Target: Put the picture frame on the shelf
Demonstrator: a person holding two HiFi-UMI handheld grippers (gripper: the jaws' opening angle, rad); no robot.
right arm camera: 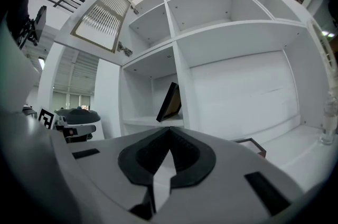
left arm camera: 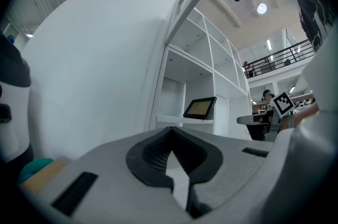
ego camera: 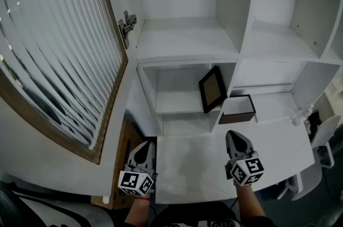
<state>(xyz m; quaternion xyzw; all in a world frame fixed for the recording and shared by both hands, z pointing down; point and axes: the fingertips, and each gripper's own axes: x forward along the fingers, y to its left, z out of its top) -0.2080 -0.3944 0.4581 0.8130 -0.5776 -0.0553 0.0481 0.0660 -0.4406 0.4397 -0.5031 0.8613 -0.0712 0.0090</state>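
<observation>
At the far left of the head view, a cabinet door (ego camera: 53,49) with a ribbed glass pane in a brown surround hangs open, its metal hinge (ego camera: 127,25) against the white shelf unit (ego camera: 187,38). Below it, at the near left edge of the white bench (ego camera: 203,167), the left gripper (ego camera: 142,150) points toward the shelves. Its own view shows the jaws pressed together with nothing between them.

Further right, the picture frame (ego camera: 213,88) stands on a small inner shelf (ego camera: 177,108) in the lower left compartment – tilted, dark-edged, its top leaning toward the divider on its right. It is well apart from both grippers.

Just right of that divider, a shallow brown-edged box (ego camera: 237,108) lies flat on the bench.

In front of the box, near but not touching it, the right gripper (ego camera: 236,140) is held over the bench with its jaws closed on nothing – the frame shows beyond the tips in the right gripper view. At the far right a small clear glass object (ego camera: 300,113) sits on the bench edge; what it is cannot be told.
</observation>
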